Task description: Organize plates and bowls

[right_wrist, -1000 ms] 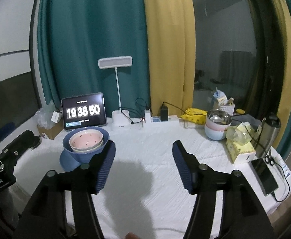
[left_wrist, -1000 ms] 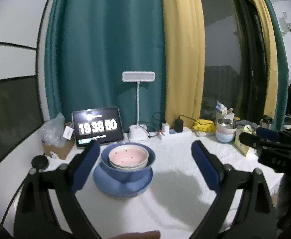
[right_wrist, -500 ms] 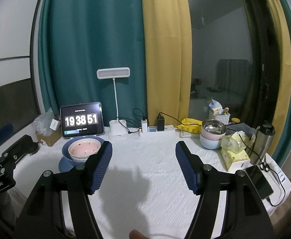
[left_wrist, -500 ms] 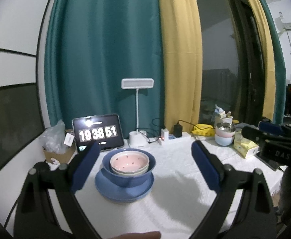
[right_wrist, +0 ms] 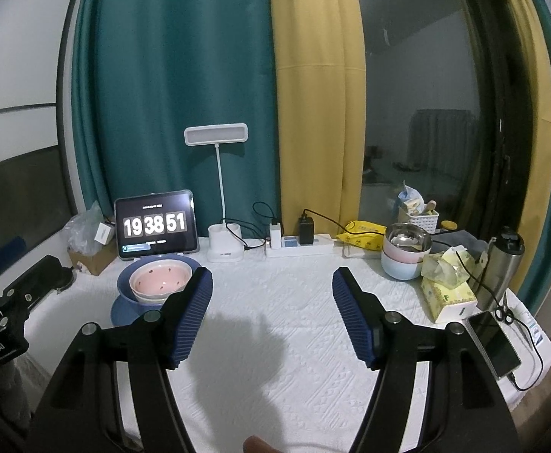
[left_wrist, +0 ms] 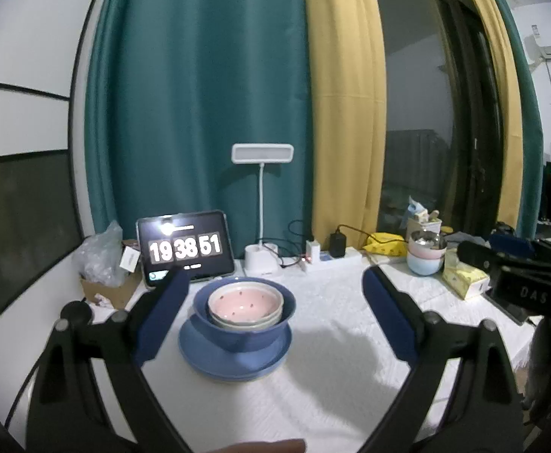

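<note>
A pink dotted bowl [left_wrist: 243,300] sits nested in a white bowl, inside a blue bowl [left_wrist: 243,330], on a blue plate [left_wrist: 234,358] at the left of the white tablecloth. The stack also shows in the right wrist view [right_wrist: 158,281]. My left gripper [left_wrist: 273,309] is open and empty, held back from the stack and above the table. My right gripper [right_wrist: 271,309] is open and empty over the middle of the table, to the right of the stack. A second stack of bowls [right_wrist: 405,253] with a steel one on top stands at the back right.
A tablet clock [right_wrist: 154,224], a white desk lamp [right_wrist: 220,188] and a power strip [right_wrist: 300,243] line the back edge. A tissue pack [right_wrist: 447,294], a steel flask [right_wrist: 500,268] and a phone [right_wrist: 496,343] sit at the right. A cardboard box with a plastic bag [left_wrist: 103,264] is at the back left.
Both grippers have pulled back and tilted up a little, so the table and stack sit lower and smaller in view. The jaws stay open. The bowls have not moved.
</note>
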Tool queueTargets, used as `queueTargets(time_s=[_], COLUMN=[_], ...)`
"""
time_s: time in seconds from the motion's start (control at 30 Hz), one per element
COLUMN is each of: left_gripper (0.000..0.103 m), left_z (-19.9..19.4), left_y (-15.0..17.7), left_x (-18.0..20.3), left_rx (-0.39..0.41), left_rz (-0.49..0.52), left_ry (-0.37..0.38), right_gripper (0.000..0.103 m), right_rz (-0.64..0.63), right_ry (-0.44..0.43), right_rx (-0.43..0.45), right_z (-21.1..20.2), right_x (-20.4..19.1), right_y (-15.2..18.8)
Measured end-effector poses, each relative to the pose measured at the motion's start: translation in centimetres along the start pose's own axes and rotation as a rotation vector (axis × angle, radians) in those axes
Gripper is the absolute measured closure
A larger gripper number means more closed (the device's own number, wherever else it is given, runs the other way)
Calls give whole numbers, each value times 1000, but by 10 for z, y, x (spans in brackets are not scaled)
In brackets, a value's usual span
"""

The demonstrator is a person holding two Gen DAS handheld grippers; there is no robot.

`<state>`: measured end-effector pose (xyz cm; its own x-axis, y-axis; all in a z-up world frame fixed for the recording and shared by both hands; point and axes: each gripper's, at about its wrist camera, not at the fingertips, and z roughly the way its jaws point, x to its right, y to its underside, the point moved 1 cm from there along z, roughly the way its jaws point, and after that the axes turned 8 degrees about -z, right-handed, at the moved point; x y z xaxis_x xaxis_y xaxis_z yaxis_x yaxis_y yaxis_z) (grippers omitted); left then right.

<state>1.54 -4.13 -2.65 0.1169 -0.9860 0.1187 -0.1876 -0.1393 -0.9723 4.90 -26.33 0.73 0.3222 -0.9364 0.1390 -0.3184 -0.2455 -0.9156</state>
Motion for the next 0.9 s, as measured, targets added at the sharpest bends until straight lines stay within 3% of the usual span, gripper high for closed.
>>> queueTargets(time_s=[0.9], left_gripper=[9], left_z=[1], left_y=[4], left_x=[-1], left_rx=[-5], left_rz=[-3], left_ry=[-4], right_gripper=[34], right_rz=[0], right_ry=[1], right_rx=[-2], right_z=[1], right_x=[0], right_y=[0])
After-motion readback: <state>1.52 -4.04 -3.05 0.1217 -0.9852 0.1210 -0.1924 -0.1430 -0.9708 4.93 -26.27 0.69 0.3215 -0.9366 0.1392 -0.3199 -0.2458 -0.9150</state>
